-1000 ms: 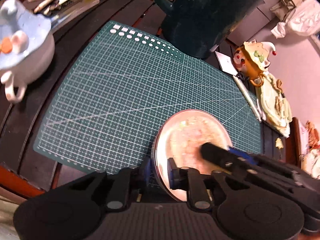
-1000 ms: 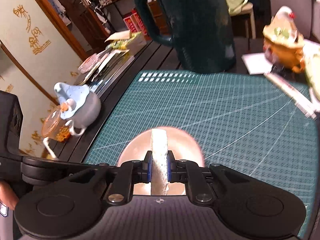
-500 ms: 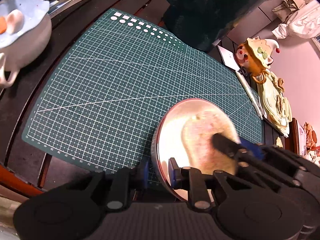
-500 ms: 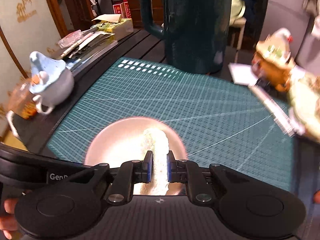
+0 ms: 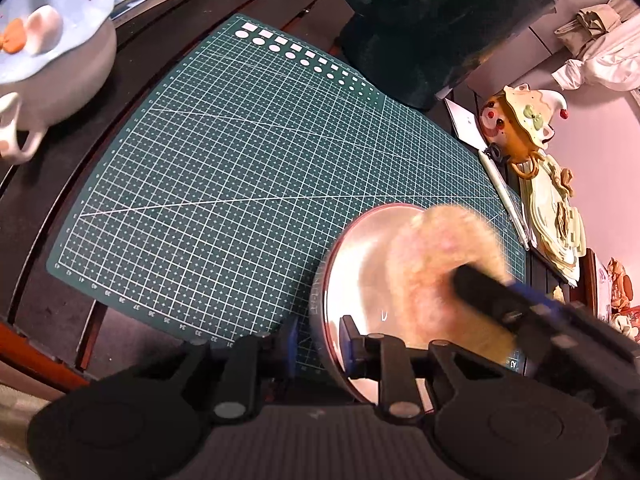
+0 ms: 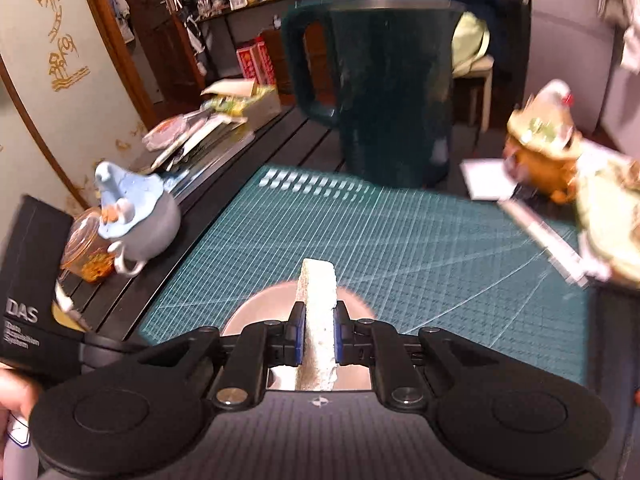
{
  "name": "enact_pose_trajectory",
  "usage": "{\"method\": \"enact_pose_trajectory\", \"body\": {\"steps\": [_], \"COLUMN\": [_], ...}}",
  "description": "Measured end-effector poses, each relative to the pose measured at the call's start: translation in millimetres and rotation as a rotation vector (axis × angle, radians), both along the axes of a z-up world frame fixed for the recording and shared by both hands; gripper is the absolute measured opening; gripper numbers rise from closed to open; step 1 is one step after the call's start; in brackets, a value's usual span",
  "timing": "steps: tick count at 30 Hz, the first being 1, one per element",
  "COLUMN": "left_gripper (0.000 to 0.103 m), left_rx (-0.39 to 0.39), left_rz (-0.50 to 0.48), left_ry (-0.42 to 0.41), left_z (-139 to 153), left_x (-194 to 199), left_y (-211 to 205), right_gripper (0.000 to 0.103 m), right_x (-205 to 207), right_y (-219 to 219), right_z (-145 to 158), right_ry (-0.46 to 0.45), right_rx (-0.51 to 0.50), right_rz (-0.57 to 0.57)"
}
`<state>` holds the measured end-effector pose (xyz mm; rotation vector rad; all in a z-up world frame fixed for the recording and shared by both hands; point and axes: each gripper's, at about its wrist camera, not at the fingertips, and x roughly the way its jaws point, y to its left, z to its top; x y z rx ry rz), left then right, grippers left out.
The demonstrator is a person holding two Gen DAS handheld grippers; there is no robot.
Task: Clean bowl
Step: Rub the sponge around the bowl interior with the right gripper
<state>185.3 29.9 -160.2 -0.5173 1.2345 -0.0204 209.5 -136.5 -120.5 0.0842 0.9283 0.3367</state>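
Left wrist view: I am seeing my left gripper (image 5: pixel 320 344) straddling the near rim of the bowl (image 5: pixel 360 280), which is tilting on its edge at the near right corner of the green cutting mat (image 5: pixel 240 184); its jaws have just been opening slightly, rim between them. The right gripper (image 5: pixel 472 280) is reaching in, sponge (image 5: pixel 432 264) blurred against the bowl's inside. Right wrist view: the right gripper is clamping the sponge (image 6: pixel 318 320) edge-on, and only here a jar (image 6: pixel 86 252) is showing behind the blue teapot (image 6: pixel 136 220).

A black box (image 6: pixel 28 280) left of the fingers is showing "DAS" in white; the cutting mat's (image 5: pixel 240 184) edge is carrying numbers, mostly blurred.
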Motion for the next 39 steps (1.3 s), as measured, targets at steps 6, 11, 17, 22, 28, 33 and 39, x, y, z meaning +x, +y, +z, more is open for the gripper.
{"method": "enact_pose_trajectory", "body": {"steps": [6,11,17,22,28,33,39], "left_gripper": [0.024,0.024,0.024,0.024,0.024,0.023,0.025], "left_rx": [0.001,0.005,0.006,0.004,0.004,0.011,0.015], "left_rz": [0.009,0.007,0.006,0.007,0.007,0.011,0.015], "left_ry": [-0.001,-0.003,-0.004,-0.002,0.0,0.0,-0.006], "left_z": [-0.7,-0.5,0.1,-0.2,-0.9,-0.6,0.5], "left_x": [1.4,1.3,0.6,0.6,3.1,3.2,2.8], "left_y": [3.6,2.7,2.7,3.0,4.3,4.9,6.0], "right_gripper": [0.012,0.012,0.011,0.011,0.011,0.011,0.011], "right_x": [7.2,4.6,-2.6,-9.0,-5.7,3.2,6.5], "right_y": [5.9,6.7,-2.1,-8.1,-10.8,0.4,8.7], "right_z": [-24.3,-23.6,-1.0,19.1,17.7,-9.0,-27.9], "right_ry": [0.066,0.047,-0.031,-0.106,-0.045,0.046,0.081], "right_rx": [-0.007,-0.069,-0.127,-0.146,0.016,0.033,-0.045], "right_rz": [0.004,0.001,-0.03,-0.059,-0.009,0.014,0.008]}}
